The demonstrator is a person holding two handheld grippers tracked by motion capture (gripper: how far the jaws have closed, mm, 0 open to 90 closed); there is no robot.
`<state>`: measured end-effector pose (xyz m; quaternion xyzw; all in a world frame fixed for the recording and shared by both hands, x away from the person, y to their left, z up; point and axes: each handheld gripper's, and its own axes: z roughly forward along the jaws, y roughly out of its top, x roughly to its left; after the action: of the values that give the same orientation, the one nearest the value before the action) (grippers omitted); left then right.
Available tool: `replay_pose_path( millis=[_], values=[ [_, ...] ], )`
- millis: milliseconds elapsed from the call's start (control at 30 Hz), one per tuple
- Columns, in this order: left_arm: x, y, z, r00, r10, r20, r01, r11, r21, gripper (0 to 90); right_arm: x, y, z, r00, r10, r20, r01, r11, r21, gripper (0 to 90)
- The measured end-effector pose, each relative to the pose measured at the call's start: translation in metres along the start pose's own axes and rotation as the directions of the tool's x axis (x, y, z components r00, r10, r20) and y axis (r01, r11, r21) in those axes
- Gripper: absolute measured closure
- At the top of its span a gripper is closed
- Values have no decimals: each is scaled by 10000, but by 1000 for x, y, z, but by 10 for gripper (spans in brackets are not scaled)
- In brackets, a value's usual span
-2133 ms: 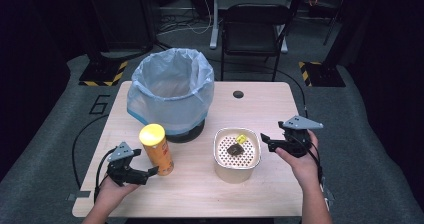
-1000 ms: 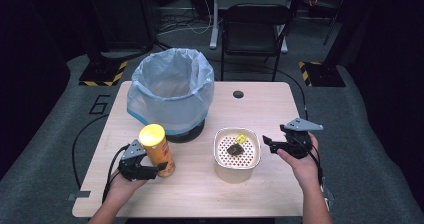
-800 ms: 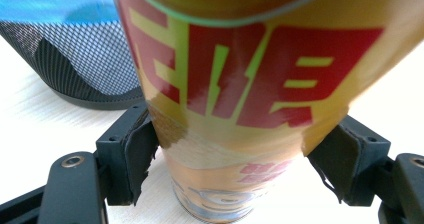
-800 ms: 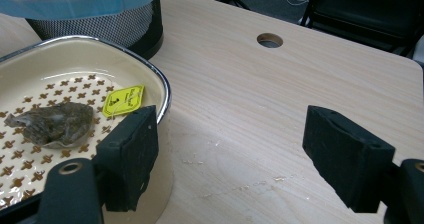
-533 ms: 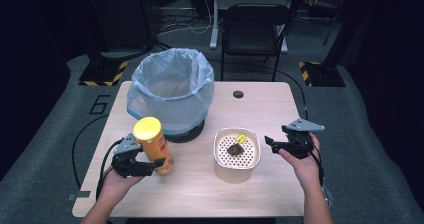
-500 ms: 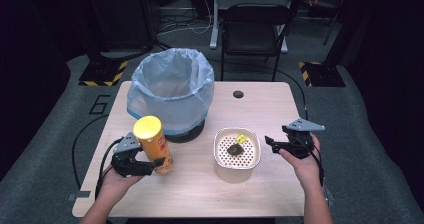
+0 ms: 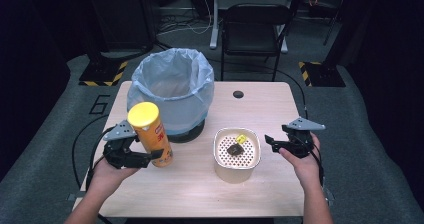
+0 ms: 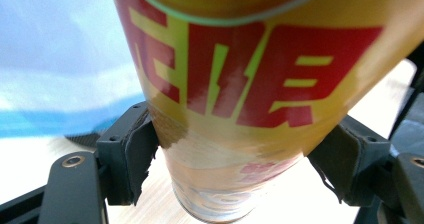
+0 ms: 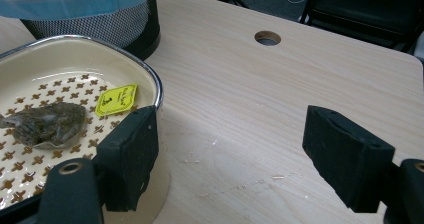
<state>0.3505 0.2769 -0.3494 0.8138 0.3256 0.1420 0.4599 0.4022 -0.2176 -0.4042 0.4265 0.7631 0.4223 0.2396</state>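
Observation:
A yellow chips can with red lettering and a yellow lid hangs above the table's left side, leaning slightly. My left gripper is shut on its lower part; in the left gripper view both pads press the can from the sides, with my left gripper clear of the wood below. My right gripper stands open just right of a cream bowl. In the right gripper view its left jaw sits by the bowl's rim, with nothing between the jaws of my right gripper. A used tea bag with a yellow tag lies inside.
A black mesh bin with a pale blue liner stands at the back left, right behind the can. The wooden table has a round cable hole near its far edge. A black chair stands beyond the table.
My left gripper closed on the chips can and raised it off the table, tipping it a little. The right gripper stayed beside the bowl.

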Motion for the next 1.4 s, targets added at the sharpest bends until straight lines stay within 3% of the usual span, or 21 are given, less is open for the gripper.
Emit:
replay_pose_path(
  millis=[333, 633, 767, 1100, 1267, 1400],
  values=[
    [-2, 49, -26, 9989, -11, 475, 18, 9999, -161, 240, -2, -3, 4, 9998, 178, -38, -178, 9998, 91, 221],
    [-2, 83, -40, 9995, 1, 325, 0, 10000, -16, 240, -8, -8, 2, 9994, 343, 46, -343, 9994, 97, 222],
    [2, 102, -49, 9989, -52, 464, 54, 10000, -41, 240, -9, -9, 3, 9989, 467, 85, -468, 9988, 125, 222],
    [19, 160, -60, 10000, 6, 9, -6, 9992, -398, 240, -11, -13, 6, 9985, 538, 65, -539, 9982, 244, 222],
    [29, 178, -54, 9987, 89, -493, -111, 9989, -455, 241, -12, -15, 9, 9984, 564, 70, -566, 9979, 321, 223],
    [45, 186, -40, 9968, -280, -746, 233, 9977, -632, 240, -10, -16, 11, 9985, 539, 18, -539, 9977, 403, 223]
  ],
)
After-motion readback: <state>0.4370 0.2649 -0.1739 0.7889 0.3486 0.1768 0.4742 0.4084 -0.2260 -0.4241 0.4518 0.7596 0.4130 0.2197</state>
